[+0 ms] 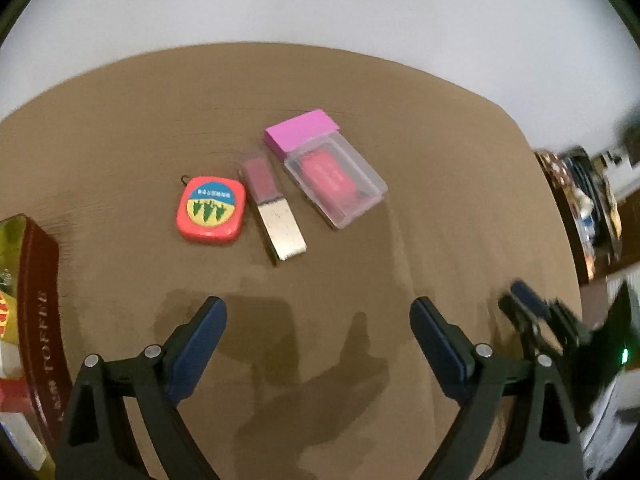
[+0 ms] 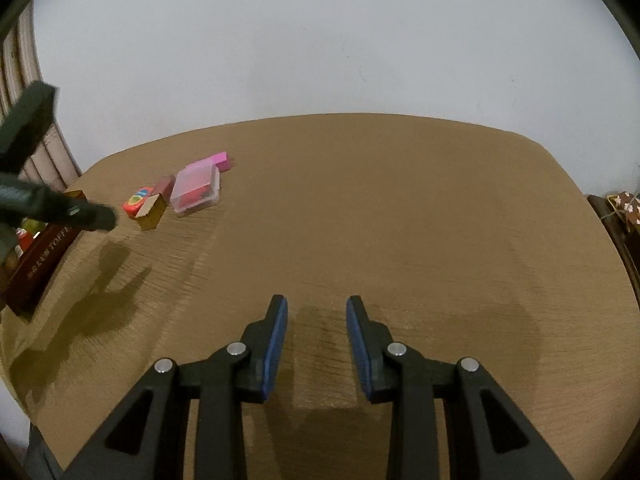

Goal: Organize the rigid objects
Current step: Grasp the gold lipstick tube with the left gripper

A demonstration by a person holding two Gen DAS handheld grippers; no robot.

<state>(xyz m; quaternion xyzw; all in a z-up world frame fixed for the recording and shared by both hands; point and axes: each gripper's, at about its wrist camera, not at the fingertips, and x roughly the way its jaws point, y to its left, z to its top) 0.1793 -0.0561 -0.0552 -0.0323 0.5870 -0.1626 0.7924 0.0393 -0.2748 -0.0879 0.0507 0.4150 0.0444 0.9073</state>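
Spanning both views, brown counter (image 1: 120, 128) with a dark red toffee tin (image 1: 38, 320) at its left edge. Lying side by side mid-counter, well ahead of the empty, wide-apart left gripper (image 1: 318, 344): clear plastic case (image 1: 336, 180) against a pink block (image 1: 300, 130), gold-capped lipstick (image 1: 274, 208), red tape measure (image 1: 211, 210). Judging the step as approach; next calls for lowering onto one piece, with the right gripper (image 2: 317, 344) nearly together, empty, well apart.
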